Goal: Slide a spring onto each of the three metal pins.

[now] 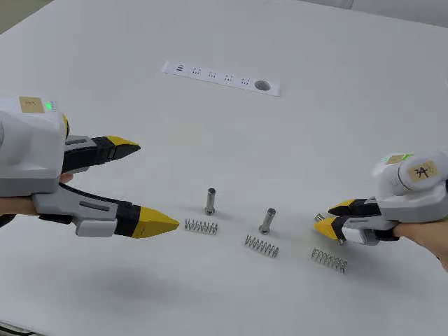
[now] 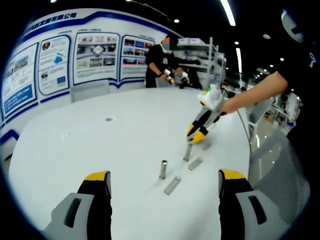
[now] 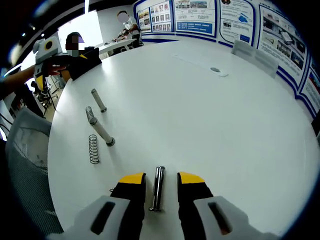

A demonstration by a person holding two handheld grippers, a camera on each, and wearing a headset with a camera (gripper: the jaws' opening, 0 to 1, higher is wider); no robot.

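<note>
On the white bench (image 1: 315,140), the left tongs (image 1: 159,185) are held wide apart, the right tongs (image 3: 161,178) are seen slightly apart around a lying pin (image 3: 158,190), two pins (image 1: 211,200) (image 1: 267,220) are stood upright, and three springs (image 1: 201,227) (image 1: 261,246) (image 1: 329,260) are laid loose nearby.

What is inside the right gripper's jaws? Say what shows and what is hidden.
A bare metal pin sits between the yellow-tipped jaws of the right gripper, with a gap on each side. In the head view the jaws cover most of it.
</note>
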